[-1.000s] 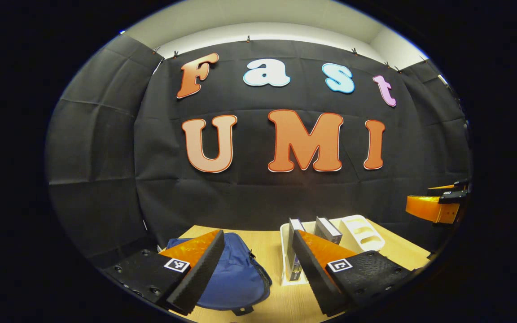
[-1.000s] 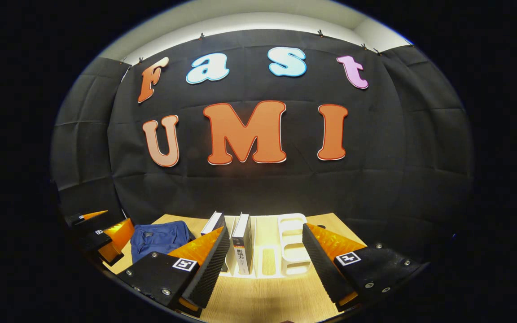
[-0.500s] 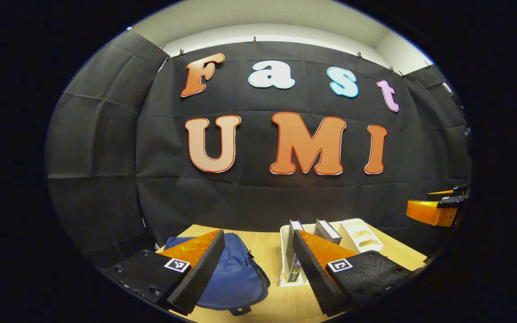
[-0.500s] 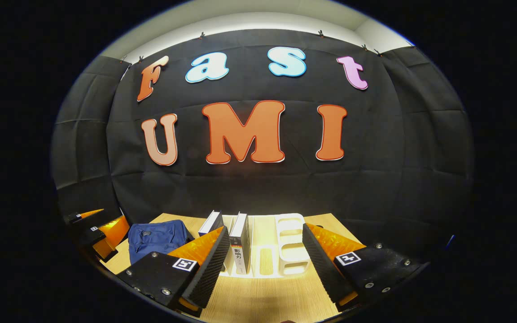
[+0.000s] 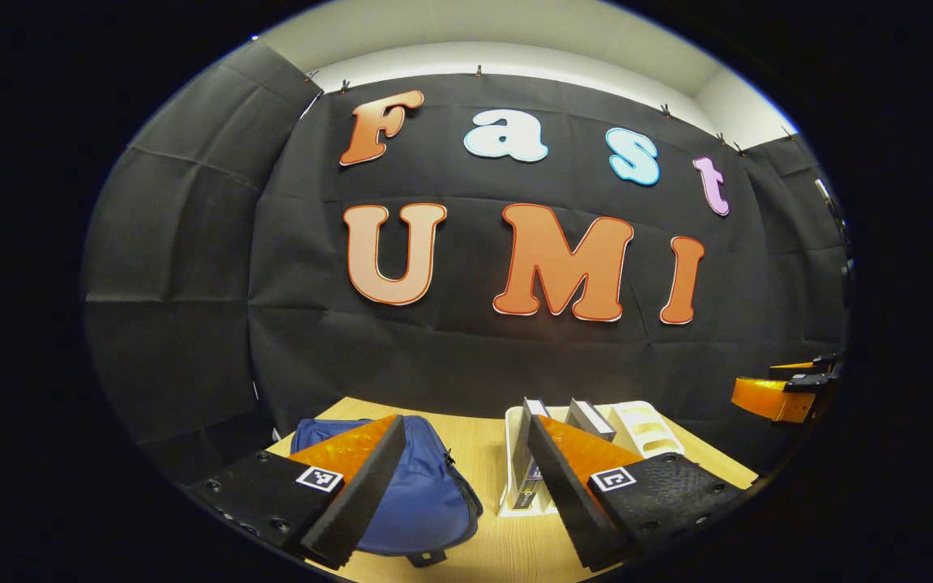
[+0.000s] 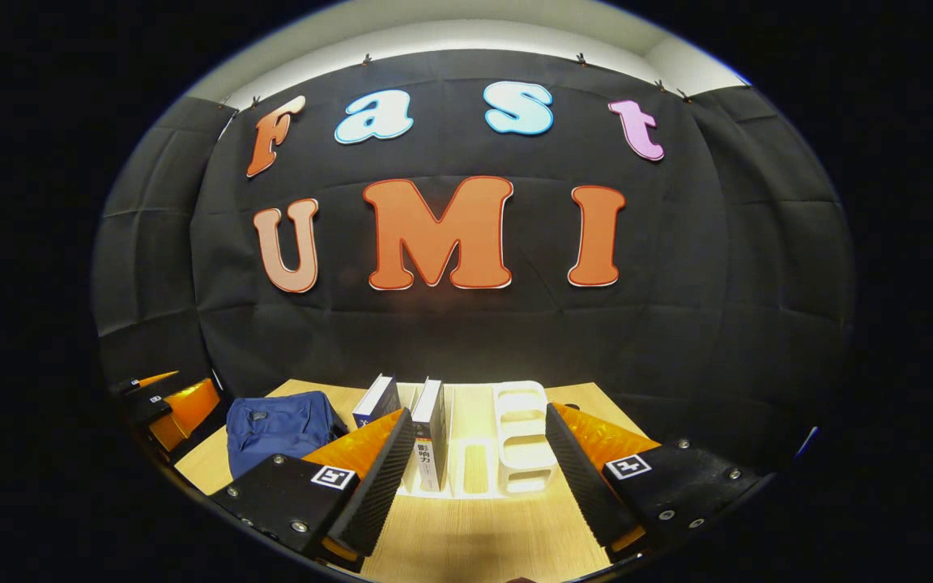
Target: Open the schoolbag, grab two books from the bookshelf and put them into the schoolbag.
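Ahead, both tools spread, schoolbag (image 5: 422, 486) beside bookshelf (image 6: 515, 437), two books (image 6: 432, 433) upright.

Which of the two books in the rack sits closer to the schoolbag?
The leaning book, at the rack's end slot beside the schoolbag. The other book stands upright one slot further away.

The right gripper (image 6: 475, 470) is hovering over the wooden table (image 6: 475, 542), fingers standing wide apart and gripping nothing. Ahead, two books (image 6: 432, 433) are standing upright in the white bookshelf (image 6: 521, 437) — the left one perhaps leaning. The blue schoolbag (image 6: 276, 429) is lying to their left, and the left gripper (image 6: 171, 405) is peeking in beyond it.
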Available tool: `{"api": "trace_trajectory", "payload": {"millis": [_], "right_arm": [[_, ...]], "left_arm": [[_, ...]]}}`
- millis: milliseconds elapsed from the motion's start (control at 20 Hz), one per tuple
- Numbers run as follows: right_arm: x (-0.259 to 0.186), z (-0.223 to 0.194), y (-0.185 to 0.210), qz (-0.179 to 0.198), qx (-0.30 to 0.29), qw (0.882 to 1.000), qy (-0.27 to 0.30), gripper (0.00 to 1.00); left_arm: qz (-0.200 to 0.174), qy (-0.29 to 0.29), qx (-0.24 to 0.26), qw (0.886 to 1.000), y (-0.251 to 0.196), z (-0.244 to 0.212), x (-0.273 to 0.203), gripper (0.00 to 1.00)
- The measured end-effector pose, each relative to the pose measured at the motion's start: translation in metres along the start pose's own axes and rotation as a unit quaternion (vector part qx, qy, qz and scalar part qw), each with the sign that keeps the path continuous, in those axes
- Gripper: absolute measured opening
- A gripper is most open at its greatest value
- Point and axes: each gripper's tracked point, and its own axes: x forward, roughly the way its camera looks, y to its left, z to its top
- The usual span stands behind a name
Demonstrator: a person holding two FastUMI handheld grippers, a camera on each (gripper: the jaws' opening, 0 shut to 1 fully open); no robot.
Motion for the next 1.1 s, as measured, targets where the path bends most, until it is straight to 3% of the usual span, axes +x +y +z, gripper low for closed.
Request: {"api": "trace_trajectory", "payload": {"millis": [450,600,850,900,950,1000,1100], "right_arm": [[0.002,-0.003,-0.006,-0.009,-0.003,1.0,0.002,0.96],[0.003,-0.007,-0.009,-0.012,-0.001,1.0,0.008,0.96],[0.006,-0.019,-0.023,-0.026,-0.007,0.999,0.021,0.96],[0.008,-0.021,-0.028,-0.03,-0.009,0.999,0.024,0.96],[0.008,-0.024,-0.032,-0.035,-0.01,0.999,0.028,0.96],[0.009,-0.027,-0.036,-0.04,-0.01,0.999,0.034,0.96],[0.01,-0.03,-0.045,-0.049,-0.01,0.998,0.041,0.96]], "left_arm": [[0.036,0.002,0.065,0.997,0.011,-0.005,0.004,0.94],[0.039,0.035,0.101,0.993,0.011,-0.027,0.01,0.95],[0.033,0.076,0.224,0.971,0.009,-0.089,0.019,0.95],[0.027,0.09,0.24,0.966,0.007,-0.108,0.02,0.99],[0.022,0.105,0.255,0.961,0.006,-0.127,0.021,0.95],[0.018,0.118,0.267,0.956,0.004,-0.146,0.022,1.0],[0.001,0.146,0.292,0.945,-0.001,-0.187,0.027,0.95]]}}
